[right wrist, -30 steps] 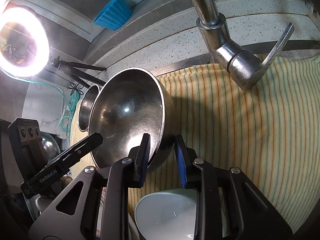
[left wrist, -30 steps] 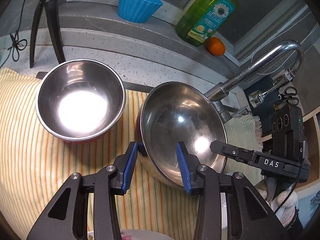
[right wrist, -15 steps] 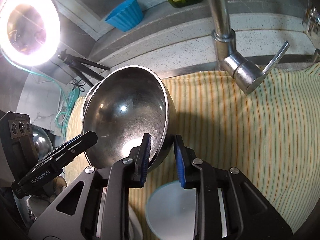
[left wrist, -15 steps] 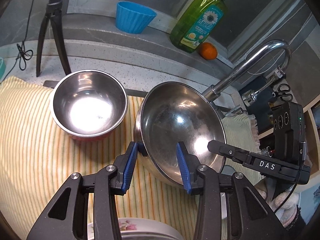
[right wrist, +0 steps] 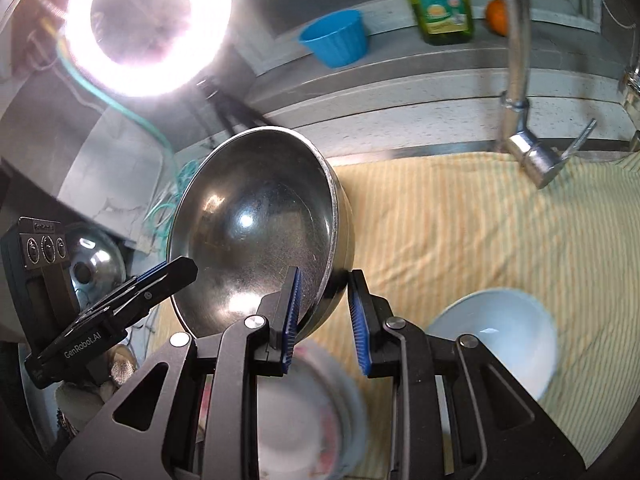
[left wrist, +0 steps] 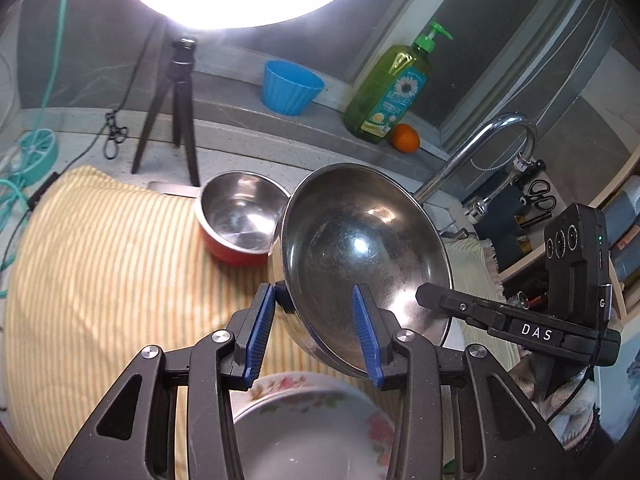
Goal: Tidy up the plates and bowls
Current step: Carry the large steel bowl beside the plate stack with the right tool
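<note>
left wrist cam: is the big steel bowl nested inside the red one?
No. The big steel bowl is held tilted above the cloth, beside the red bowl, which sits empty.

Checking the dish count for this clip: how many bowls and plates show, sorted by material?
Steel bowls: 2, the large steel bowl and the red-sided steel bowl.
White bowl: 1.
Floral plate: 1.
Blue plastic bowl: 1.
Total: 5.

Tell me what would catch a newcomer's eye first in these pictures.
The big steel bowl fills the centre, tilted above the striped cloth, with the left hand-held gripper and the right hand-held gripper clamped on opposite sides of its rim. A glaring ring light blazes behind, above the counter.
</note>
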A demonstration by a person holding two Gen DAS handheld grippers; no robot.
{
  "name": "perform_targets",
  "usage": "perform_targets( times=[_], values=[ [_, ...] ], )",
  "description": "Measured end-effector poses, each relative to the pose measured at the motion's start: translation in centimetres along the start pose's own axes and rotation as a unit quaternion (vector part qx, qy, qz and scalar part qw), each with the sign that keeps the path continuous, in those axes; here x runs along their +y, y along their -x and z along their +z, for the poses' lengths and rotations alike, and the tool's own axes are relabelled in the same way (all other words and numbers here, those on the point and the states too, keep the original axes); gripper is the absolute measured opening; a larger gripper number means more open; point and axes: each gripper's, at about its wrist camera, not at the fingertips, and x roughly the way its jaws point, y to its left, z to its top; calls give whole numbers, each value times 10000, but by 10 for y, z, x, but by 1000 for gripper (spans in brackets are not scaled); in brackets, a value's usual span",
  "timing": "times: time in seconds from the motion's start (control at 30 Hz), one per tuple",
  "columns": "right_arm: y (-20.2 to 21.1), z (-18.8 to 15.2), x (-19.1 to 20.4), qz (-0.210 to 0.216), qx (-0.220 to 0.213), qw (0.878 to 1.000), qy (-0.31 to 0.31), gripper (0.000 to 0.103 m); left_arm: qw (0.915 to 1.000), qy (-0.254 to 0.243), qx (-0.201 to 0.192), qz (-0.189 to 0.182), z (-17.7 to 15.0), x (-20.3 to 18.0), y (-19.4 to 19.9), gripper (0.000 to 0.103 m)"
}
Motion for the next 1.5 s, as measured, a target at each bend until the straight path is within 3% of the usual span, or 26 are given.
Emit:
perform_targets(
  times=[0.37, 0.77, 1.2, 1.5],
  values=[
    [-35, -30, 81, 327, 315, 9980, 438, 25, 9983, 451, -201, 314, -27, 68, 60, 37],
    [-93, -62, 143, 385, 949, 9900, 971, 25, 9910, 1185, -55, 628, -71, 137, 86, 37],
    [-128, -85, 166, 343, 1419, 9816, 1231, 25, 9854, 1502, 81, 797, -96, 166, 96, 37],
    [-136, -92, 163, 370, 1502, 9808, 1190, 27, 9839, 1582, 189, 812, -102, 173, 92, 37]
  ],
)
